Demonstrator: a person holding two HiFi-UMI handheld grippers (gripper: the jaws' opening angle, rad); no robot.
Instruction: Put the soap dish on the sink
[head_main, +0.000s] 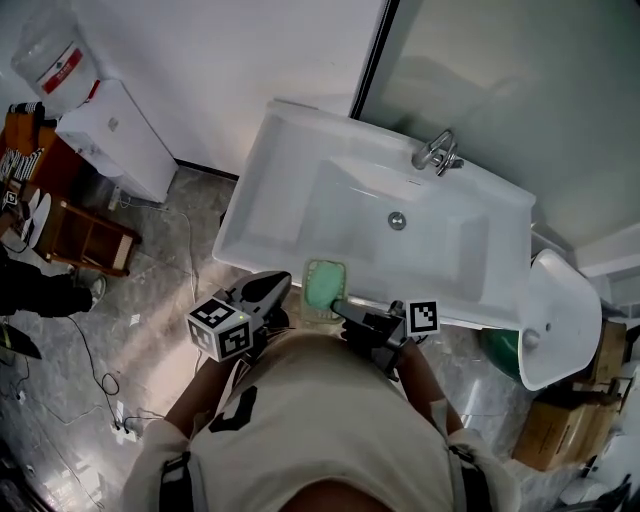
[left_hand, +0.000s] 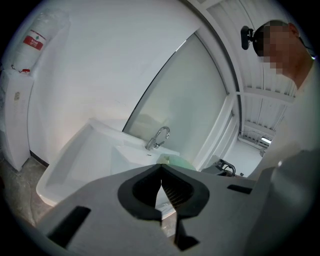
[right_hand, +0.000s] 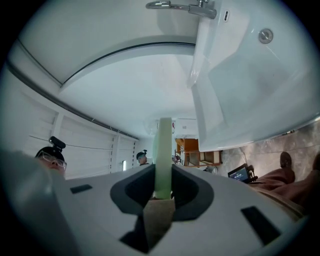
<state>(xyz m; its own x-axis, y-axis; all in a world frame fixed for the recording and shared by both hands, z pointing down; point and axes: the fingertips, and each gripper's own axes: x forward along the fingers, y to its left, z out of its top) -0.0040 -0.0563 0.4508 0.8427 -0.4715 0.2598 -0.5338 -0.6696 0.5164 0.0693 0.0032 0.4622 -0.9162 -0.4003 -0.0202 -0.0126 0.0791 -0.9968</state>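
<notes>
Head view: right hand-held gripper (head_main: 338, 305) pinches green soap dish (head_main: 324, 284) at sink (head_main: 262, 180) front rim. Right gripper view: dish edge-on between jaws. Left gripper view: left hand-held gripper (left_hand: 160, 170) pressed together, empty.

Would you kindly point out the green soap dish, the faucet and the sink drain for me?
green soap dish (head_main: 322, 282), head view, its flat middle.
faucet (head_main: 437, 152), head view, its chrome body.
sink drain (head_main: 397, 220), head view, its metal centre.

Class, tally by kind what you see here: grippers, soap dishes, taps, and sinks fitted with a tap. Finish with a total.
Grippers: 2 (left gripper, right gripper)
Soap dish, green: 1
Tap: 1
Sink fitted with the tap: 1
Total: 5
</notes>
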